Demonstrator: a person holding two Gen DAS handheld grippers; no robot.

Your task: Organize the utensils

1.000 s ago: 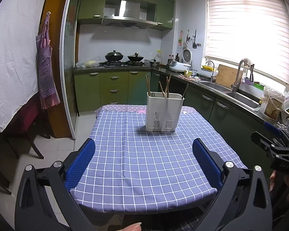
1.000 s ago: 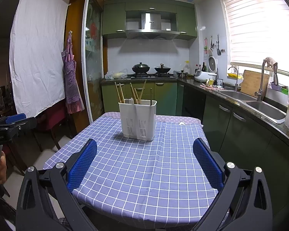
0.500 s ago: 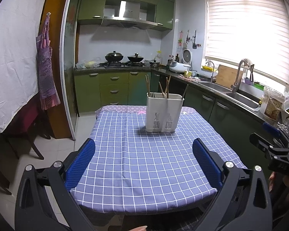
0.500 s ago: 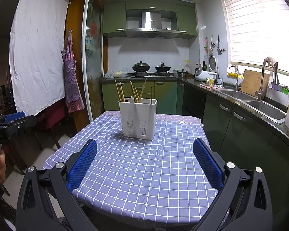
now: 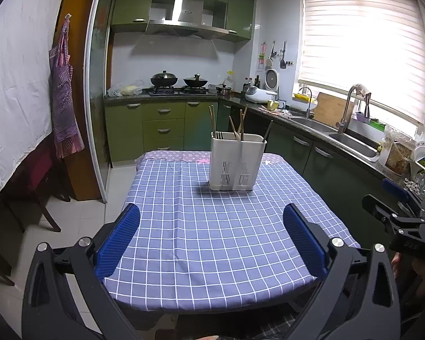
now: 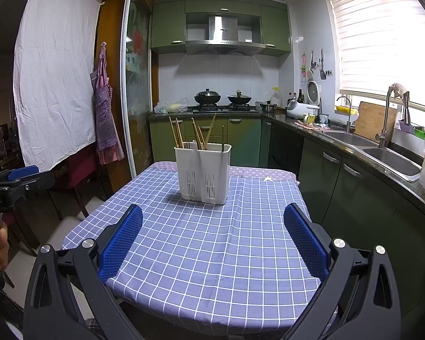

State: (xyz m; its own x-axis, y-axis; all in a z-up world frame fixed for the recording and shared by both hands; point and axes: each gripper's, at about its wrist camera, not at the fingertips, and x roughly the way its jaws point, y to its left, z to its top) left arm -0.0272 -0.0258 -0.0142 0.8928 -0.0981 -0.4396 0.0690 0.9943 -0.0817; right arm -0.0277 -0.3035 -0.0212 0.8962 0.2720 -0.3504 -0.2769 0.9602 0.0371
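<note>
A white two-compartment utensil holder (image 5: 236, 163) stands upright toward the far end of the table with the blue checked cloth (image 5: 221, 238); it also shows in the right wrist view (image 6: 203, 174). Wooden chopsticks (image 6: 176, 136) and other utensils stick out of its top. My left gripper (image 5: 212, 240) is open and empty, held back over the table's near edge. My right gripper (image 6: 212, 240) is open and empty, also over the near edge. Each gripper appears at the side of the other's view: the right one (image 5: 393, 212), the left one (image 6: 14, 181).
A green kitchen counter with a sink (image 6: 382, 153) runs along the right. A stove with two pots (image 6: 222, 99) is at the back. A dark chair (image 5: 39, 175) and an apron (image 5: 65, 93) hanging by a glass door are on the left.
Both grippers stay open and nearly still. The left view has drifted slightly, so the holder sits a little lower in it.
</note>
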